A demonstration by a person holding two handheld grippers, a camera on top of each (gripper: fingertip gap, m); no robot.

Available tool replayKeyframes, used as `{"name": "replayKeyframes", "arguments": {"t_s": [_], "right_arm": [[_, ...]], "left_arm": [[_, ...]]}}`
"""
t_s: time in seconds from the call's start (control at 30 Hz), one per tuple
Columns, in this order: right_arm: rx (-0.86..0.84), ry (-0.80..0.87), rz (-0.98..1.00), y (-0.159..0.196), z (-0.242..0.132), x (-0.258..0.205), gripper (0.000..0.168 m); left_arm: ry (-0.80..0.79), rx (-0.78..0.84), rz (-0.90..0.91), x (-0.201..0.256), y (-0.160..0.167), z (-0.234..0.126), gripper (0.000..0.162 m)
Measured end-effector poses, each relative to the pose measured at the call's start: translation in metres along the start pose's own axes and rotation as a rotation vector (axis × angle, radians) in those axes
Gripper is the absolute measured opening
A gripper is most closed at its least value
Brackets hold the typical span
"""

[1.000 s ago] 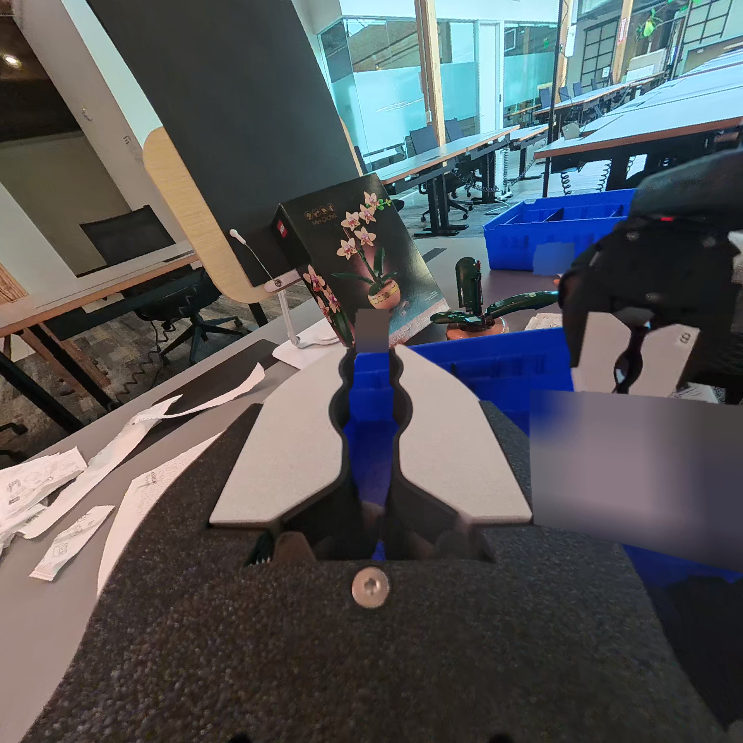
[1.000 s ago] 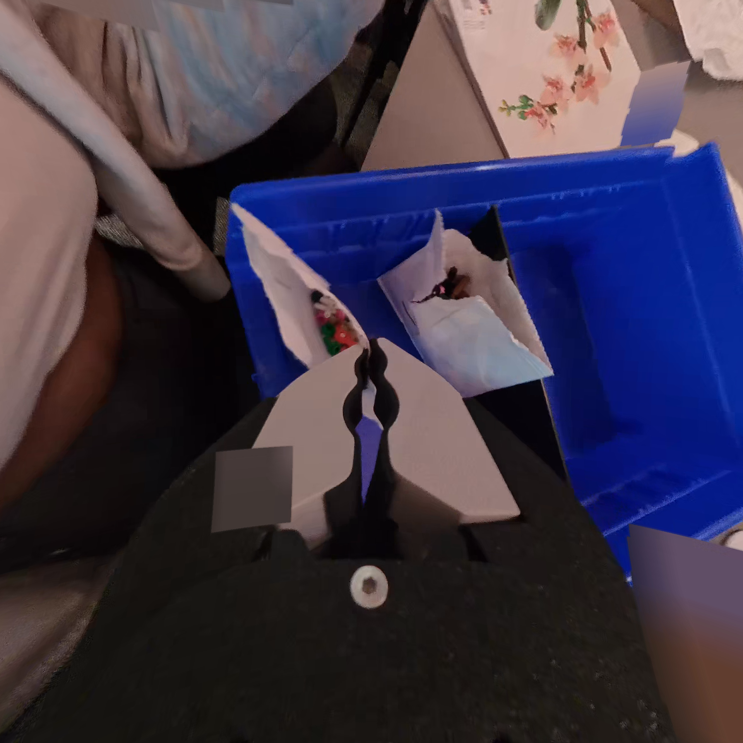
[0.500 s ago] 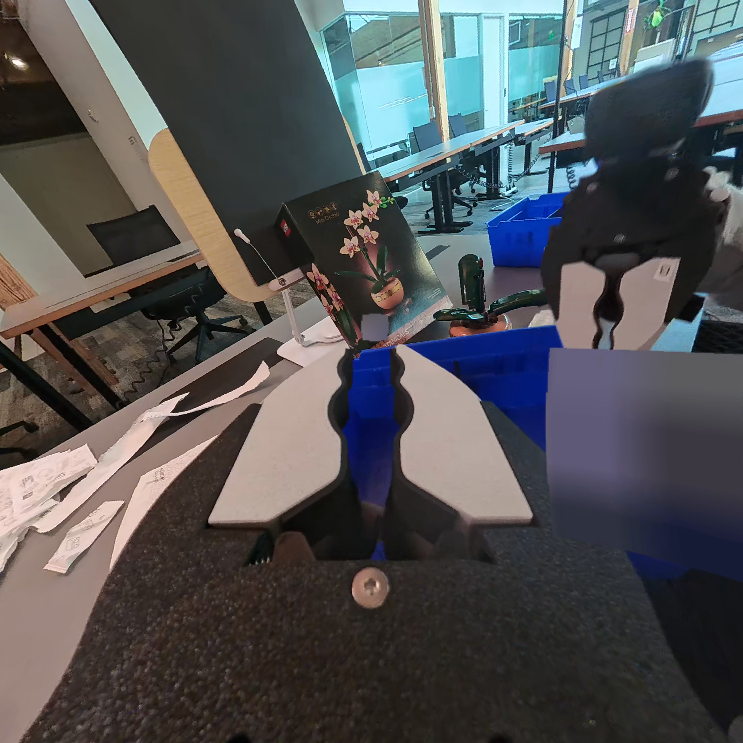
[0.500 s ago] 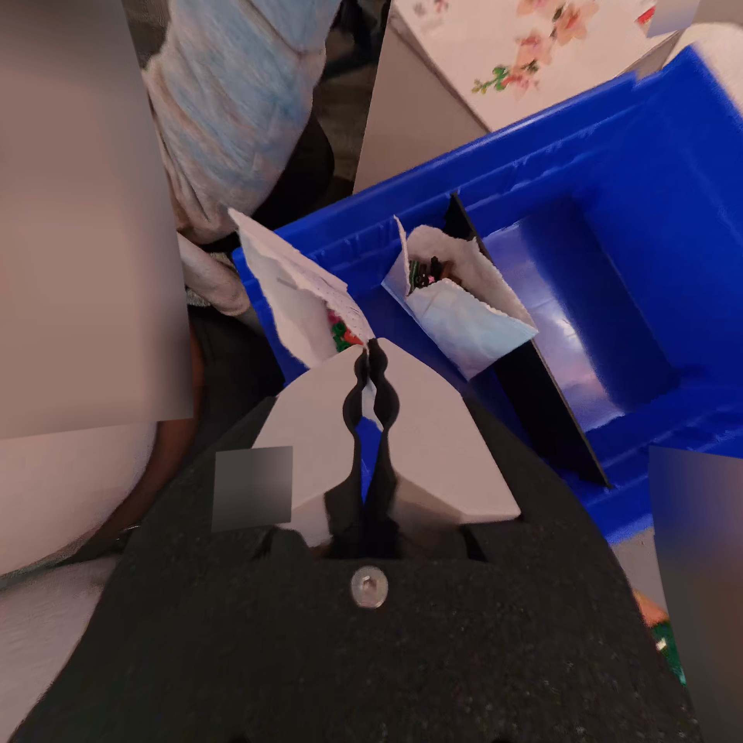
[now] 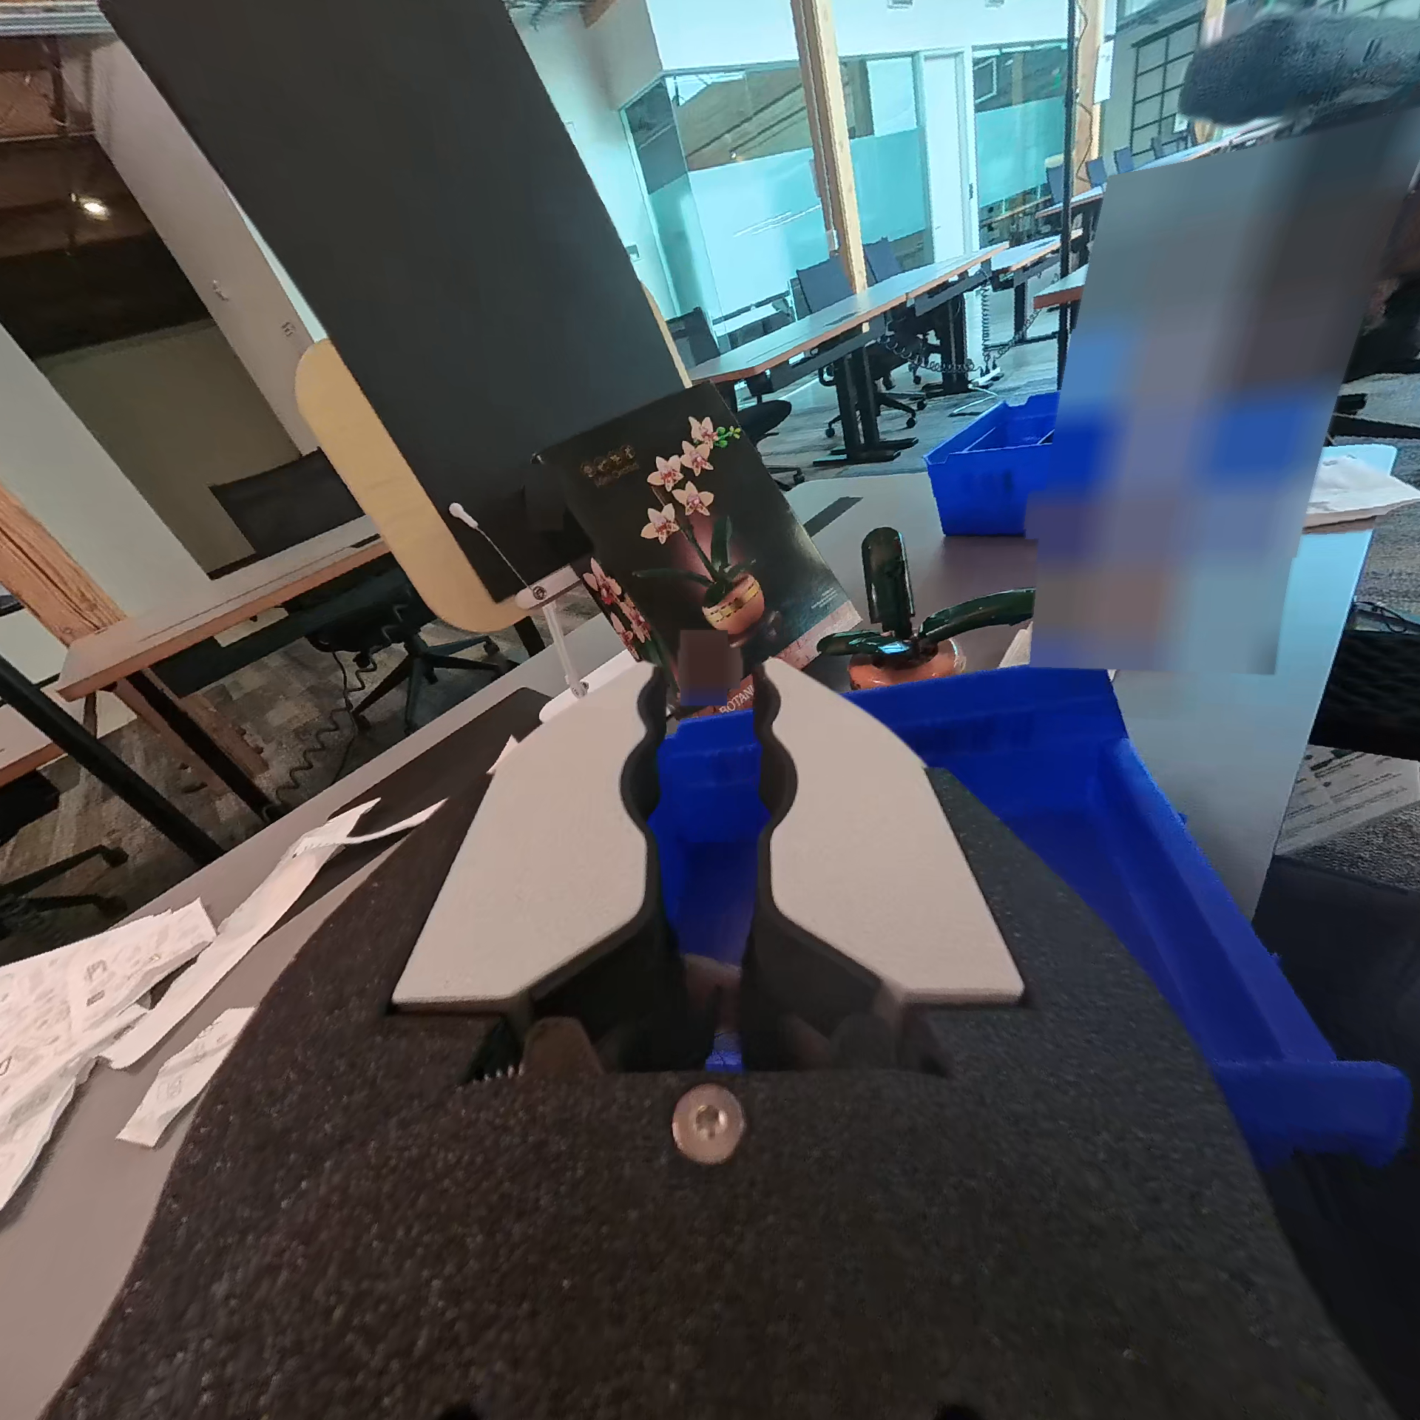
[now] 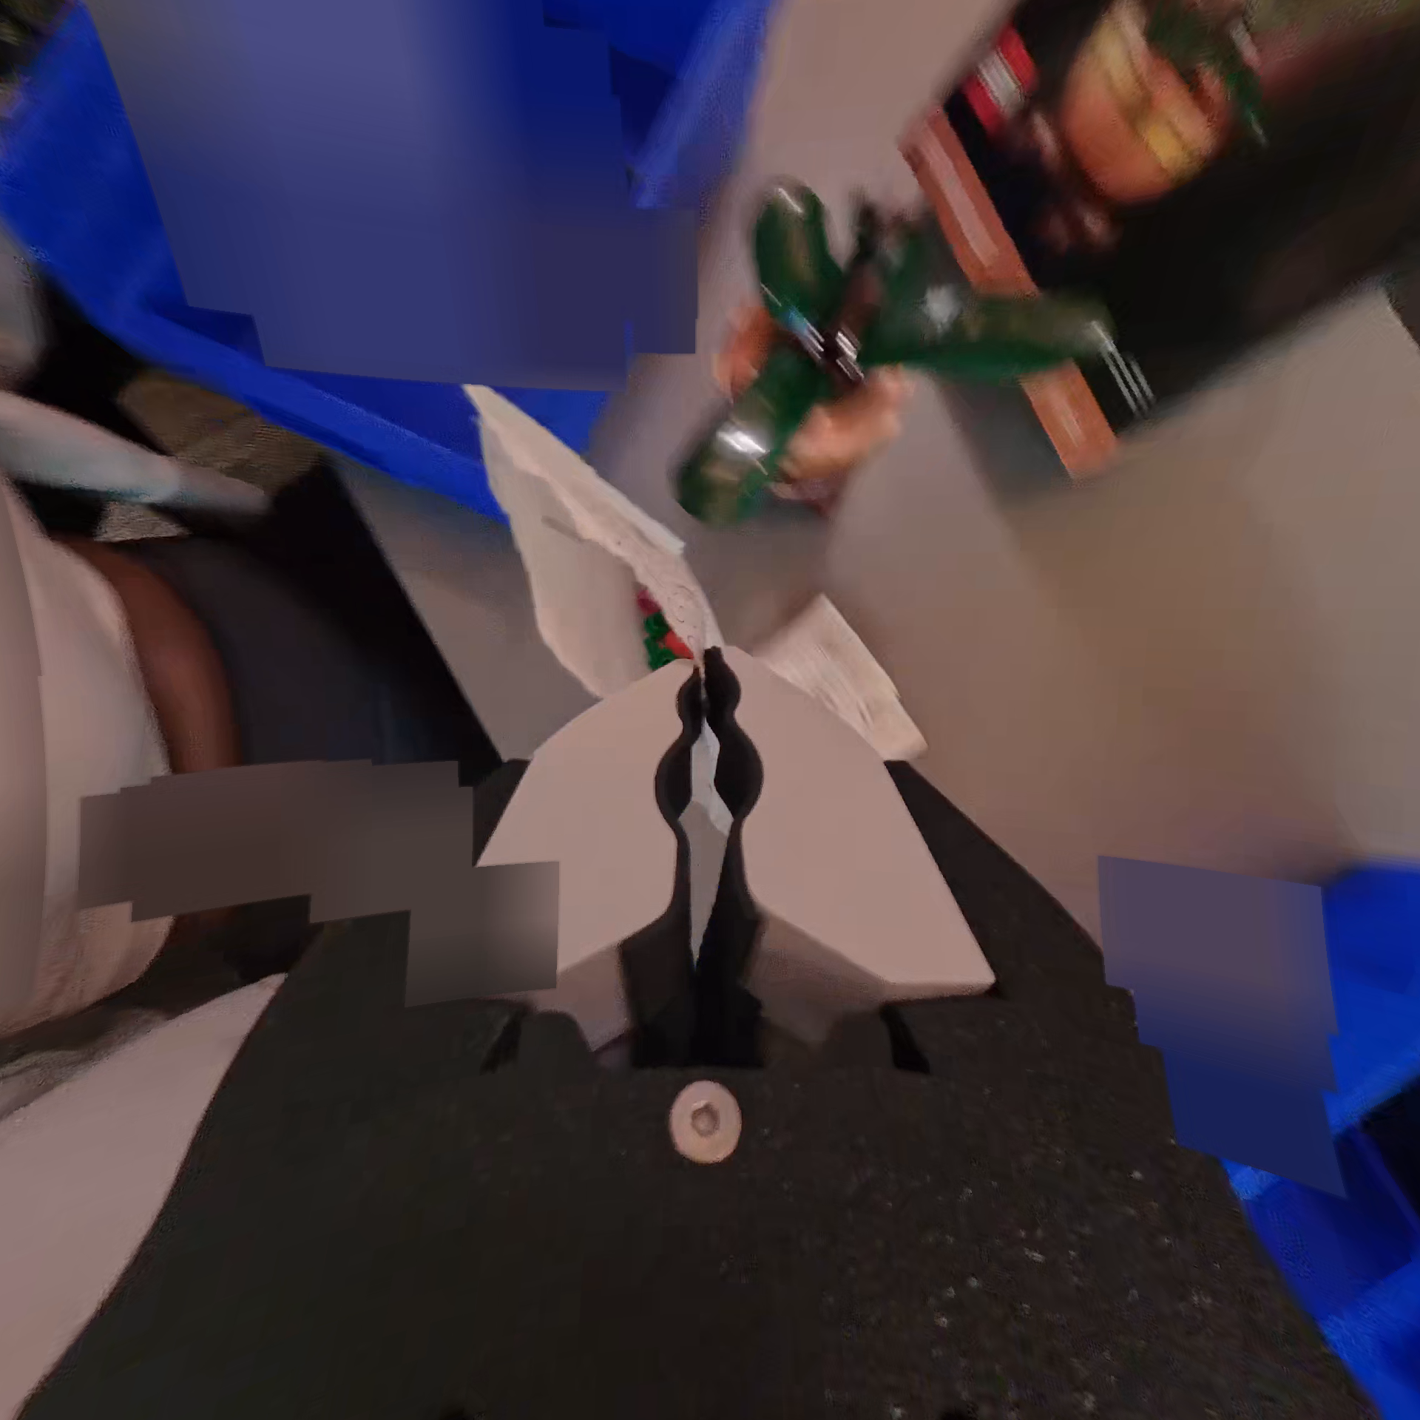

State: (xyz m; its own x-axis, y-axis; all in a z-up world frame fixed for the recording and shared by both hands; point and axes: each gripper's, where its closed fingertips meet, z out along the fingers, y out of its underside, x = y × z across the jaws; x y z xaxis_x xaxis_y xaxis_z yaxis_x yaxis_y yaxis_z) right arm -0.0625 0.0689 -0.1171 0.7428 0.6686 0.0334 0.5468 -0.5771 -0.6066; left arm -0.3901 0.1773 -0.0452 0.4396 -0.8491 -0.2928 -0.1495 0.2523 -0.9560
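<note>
Right tongs [image 6: 703, 676] pinch a torn paper bag [image 6: 599, 568] (bricks inside); left tongs [image 5: 705, 691] gape empty above blue bin [image 5: 999, 768]

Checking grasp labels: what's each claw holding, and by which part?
Right claw: shut on white paper bag, pinched at its torn top edge. Left claw: open, empty, over blue bin.

Open-plan office, long wooden desks [image 5: 884, 307] in rows with black swivel chairs [image 5: 399, 653], frosted glass partitions [image 5: 753, 223], timber column [image 5: 826, 131], dark upright panel [image 5: 399, 230] edged in pale wood, patterned grey carpet [image 5: 230, 738], recessed ceiling light [image 5: 94, 206]
</note>
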Motion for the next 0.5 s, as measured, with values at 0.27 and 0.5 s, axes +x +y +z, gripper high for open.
{"name": "replayKeyframes", "arguments": {"t_s": [0.27,0.5], "right_arm": [[-0.109,0.281,0.316,0.098,0.025,0.095,0.0],[-0.085,0.493,0.173,0.11,0.063,0.115,0.003]], "left_arm": [[-0.019,-0.015,-0.009,0.003,0.0,0.006,0.022],[-0.096,-0.065,-0.054,-0.004,0.006,0.001,0.023]]}}
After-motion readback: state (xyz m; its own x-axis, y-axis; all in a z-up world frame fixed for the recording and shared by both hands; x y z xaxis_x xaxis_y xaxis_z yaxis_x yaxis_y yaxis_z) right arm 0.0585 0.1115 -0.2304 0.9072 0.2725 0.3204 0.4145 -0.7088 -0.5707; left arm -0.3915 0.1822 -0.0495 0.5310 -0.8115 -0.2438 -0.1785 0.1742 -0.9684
